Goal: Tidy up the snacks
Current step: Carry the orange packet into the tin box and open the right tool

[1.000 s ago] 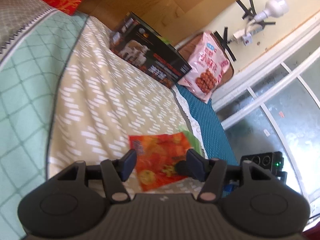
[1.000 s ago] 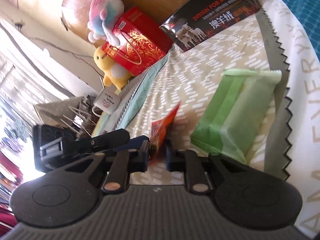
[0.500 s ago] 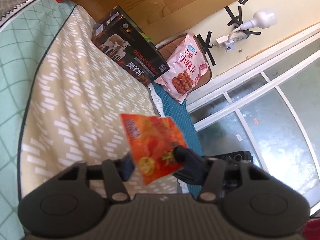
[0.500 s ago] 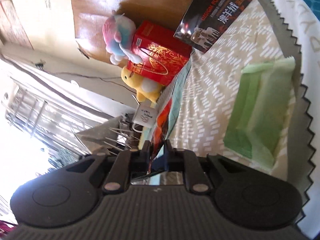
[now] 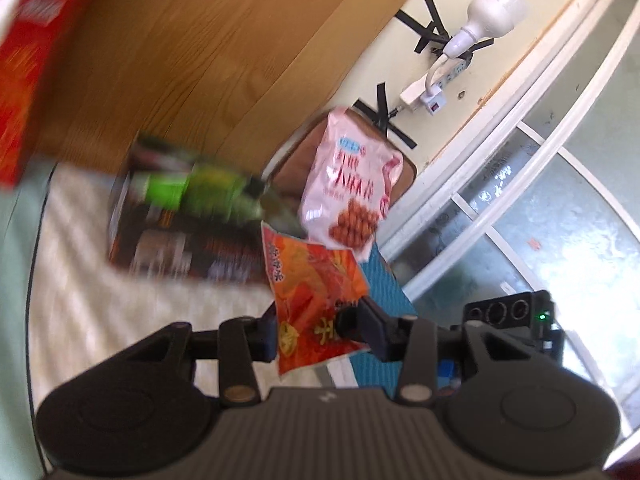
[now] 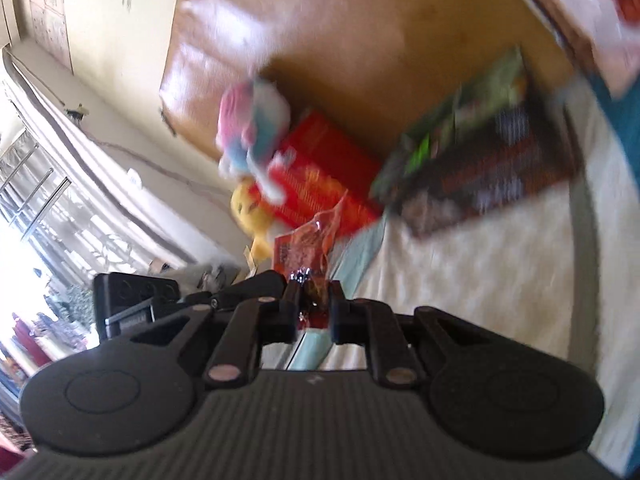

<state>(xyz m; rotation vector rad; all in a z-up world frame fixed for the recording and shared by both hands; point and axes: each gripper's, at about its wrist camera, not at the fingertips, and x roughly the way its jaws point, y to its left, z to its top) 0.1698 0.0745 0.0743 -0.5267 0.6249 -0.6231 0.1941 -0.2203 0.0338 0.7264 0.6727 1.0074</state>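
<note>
My right gripper (image 6: 310, 310) pinches the orange snack packet (image 5: 316, 300); its yellow lettering blurs. My left gripper (image 5: 310, 330), jaws just closing, flanks the packet; whether it's gripping, I can't tell.

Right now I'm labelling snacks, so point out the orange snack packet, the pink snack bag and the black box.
orange snack packet (image 5: 316, 292): left wrist view, middle of its printed front.
pink snack bag (image 5: 352, 184): left wrist view, centre of its face.
black box (image 5: 184, 248): left wrist view, blurred front panel.
</note>
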